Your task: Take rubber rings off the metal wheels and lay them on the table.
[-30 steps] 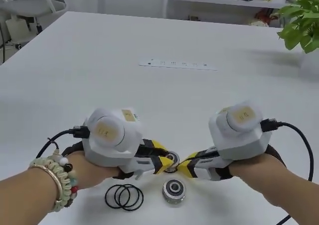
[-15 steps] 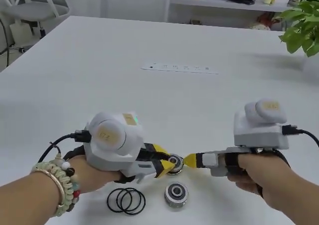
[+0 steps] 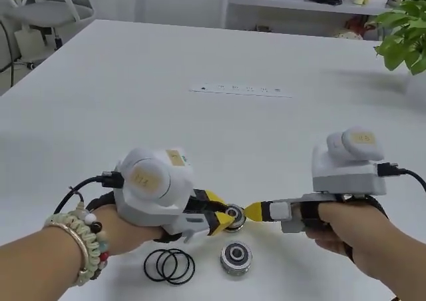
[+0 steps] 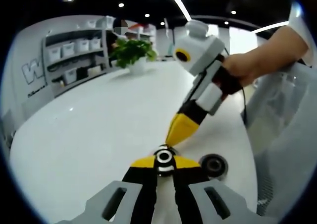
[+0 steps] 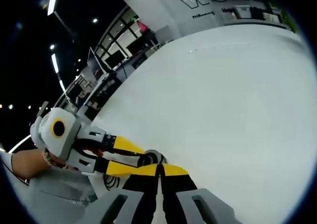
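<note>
Loose rubber rings (image 3: 169, 266) and a second wheel (image 3: 235, 258) lie on the table (image 3: 133, 101), nearest the person. Just beyond, the left gripper (image 3: 225, 220) clamps a metal wheel (image 3: 233, 216). The right gripper (image 3: 253, 212) has its jaws together, tip at that wheel. A power strip (image 3: 239, 89) lies farther off.

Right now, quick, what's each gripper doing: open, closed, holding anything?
Left gripper: shut on a metal wheel.
Right gripper: shut, tips at that wheel's rim; whether it pinches anything cannot be told.
</note>
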### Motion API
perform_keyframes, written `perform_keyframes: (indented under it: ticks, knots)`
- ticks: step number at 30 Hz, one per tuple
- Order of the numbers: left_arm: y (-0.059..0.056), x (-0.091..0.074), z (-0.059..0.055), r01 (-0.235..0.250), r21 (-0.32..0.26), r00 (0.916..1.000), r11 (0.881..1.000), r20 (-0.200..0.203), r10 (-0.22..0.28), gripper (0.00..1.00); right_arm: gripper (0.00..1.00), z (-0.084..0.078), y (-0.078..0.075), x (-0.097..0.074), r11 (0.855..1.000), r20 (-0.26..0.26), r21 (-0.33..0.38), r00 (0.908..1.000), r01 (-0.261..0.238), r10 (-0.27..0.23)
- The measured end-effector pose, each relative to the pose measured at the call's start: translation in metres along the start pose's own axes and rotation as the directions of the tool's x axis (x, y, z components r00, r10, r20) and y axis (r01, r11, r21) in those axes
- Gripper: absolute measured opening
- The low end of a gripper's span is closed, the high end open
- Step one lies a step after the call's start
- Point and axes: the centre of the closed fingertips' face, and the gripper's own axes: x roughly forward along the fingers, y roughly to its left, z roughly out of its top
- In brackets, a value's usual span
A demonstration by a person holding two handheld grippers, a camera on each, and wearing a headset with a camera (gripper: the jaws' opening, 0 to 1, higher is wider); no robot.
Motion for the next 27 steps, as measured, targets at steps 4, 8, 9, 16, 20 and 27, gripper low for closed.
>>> perform_keyframes:
  ticks: [4, 8, 9, 16, 20, 27]
  knots:
    - [0.0, 0.0, 0.0, 0.003, 0.0, 1.0, 1.0, 0.002, -0.003, 0.12, 0.0, 0.0, 0.001, 0.0, 1.0, -0.002, -0.006, 1.0, -0.007, 0.007]
    - [0.0, 0.0, 0.0, 0.004, -0.001, 1.0, 1.0, 0.003, -0.004, 0.12, 0.0, 0.001, 0.005, 0.0, 1.0, -0.002, -0.004, 0.9998, -0.02, 0.02]
    - [0.0, 0.0, 0.0, 0.004, -0.002, 1.0, 1.0, 0.003, -0.004, 0.12, 0.0, 0.001, 0.005, 0.0, 1.0, -0.002, -0.004, 0.9998, -0.022, 0.022]
    - [-0.001, 0.0, 0.0, 0.004, -0.004, 1.0, 1.0, 0.004, -0.004, 0.12, 0.0, 0.0, 0.01, 0.0, 0.999, -0.006, -0.005, 0.9994, -0.035, 0.035]
    - [-0.001, 0.0, 0.0, 0.004, -0.003, 1.0, 1.0, 0.004, -0.004, 0.12, 0.0, -0.002, 0.014, -0.001, 0.999, -0.007, -0.01, 0.9992, -0.039, 0.039]
    - [-0.001, 0.0, 0.0, 0.004, -0.002, 1.0, 1.0, 0.004, -0.004, 0.12, 0.0, -0.002, 0.021, -0.001, 0.999, -0.006, -0.015, 0.9987, -0.051, 0.051]
